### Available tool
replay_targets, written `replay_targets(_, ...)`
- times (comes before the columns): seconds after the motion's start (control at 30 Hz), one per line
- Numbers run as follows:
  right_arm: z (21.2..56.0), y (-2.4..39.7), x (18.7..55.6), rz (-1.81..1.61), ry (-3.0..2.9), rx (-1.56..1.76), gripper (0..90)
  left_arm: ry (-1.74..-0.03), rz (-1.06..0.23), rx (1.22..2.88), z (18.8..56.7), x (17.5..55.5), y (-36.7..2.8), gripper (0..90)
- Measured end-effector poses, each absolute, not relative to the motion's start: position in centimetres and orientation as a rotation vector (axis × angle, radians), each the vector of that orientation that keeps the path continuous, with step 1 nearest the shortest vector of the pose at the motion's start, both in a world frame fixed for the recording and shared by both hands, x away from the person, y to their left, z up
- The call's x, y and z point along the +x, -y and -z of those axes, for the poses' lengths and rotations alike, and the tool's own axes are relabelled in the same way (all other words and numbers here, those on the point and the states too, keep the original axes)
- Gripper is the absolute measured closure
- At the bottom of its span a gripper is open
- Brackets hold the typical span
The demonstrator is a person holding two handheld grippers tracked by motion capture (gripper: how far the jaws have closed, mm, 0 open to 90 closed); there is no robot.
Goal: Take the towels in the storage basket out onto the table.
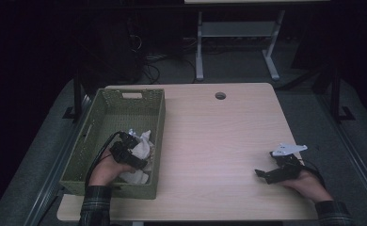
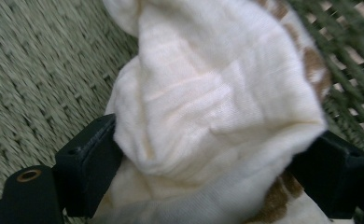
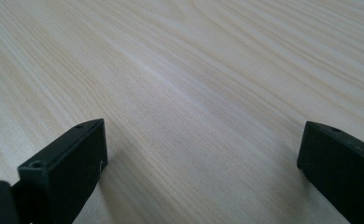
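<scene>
Cream cloth (image 1: 141, 150) lies bunched inside the green woven basket (image 1: 107, 113), at its near right end, against the right wall. Brown patches show on the fabric in the left gripper view.

Left hand-held gripper (image 1: 133, 160) is down in the basket, jaws spread wide on either side of a thick fold of cloth (image 2: 208, 107); the fabric bulges between them and touches both, but whether they are pressing yet I cannot tell.

Right hand-held gripper (image 1: 266, 175) rests low over the bare desk (image 1: 219, 136), well apart from the basket, jaws spread, nothing between them.

Judgement: cloth is light, soft, limp, not fragile. It will sag and unfold when lifted. Best hold is a thick gathered fold near the middle, not a thin edge.
</scene>
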State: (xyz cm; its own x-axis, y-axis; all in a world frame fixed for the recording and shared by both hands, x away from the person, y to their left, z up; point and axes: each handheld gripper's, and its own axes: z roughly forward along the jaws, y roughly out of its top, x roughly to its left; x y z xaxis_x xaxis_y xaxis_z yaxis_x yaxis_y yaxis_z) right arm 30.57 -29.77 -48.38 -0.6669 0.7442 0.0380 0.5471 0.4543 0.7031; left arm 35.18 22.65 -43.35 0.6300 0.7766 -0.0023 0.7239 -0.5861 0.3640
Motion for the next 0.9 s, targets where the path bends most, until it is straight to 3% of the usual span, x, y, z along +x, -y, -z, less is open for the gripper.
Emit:
replay_targets(0.27, 48.4, 29.8, 30.6, -1.024, -2.431, 1.109, 1.1, -1.205, -0.245, 2.567, 43.6, 35.2, -22.3, 18.1)
replay_targets(0.3, 48.4, 29.8, 30.6, -1.025, -2.432, 1.110, 1.1, -1.225, -0.268, 2.566, 43.2, 35.1, -22.4, 31.9)
replay_targets(0.4, 48.4, 29.8, 30.6, -1.024, -2.432, 1.109, 1.1, -1.237, -0.265, 2.554, 42.9, 35.0, -22.5, 44.7)
replay_targets(0.43, 48.4, 29.8, 30.6, -1.025, -2.432, 1.109, 1.1, -1.235, -0.243, 2.545, 42.6, 34.9, -22.6, 57.8)
replay_targets(0.57, 48.4, 29.8, 30.6, -1.025, -2.432, 1.110, 1.1, -1.243, -0.230, 2.497, 42.2, 34.8, -22.9, 69.8)
replay_targets(0.9, 48.4, 29.8, 30.6, -1.025, -2.431, 1.111, 1.1, -1.234, -0.247, 2.273, 40.1, 34.5, -24.6, 75.2)
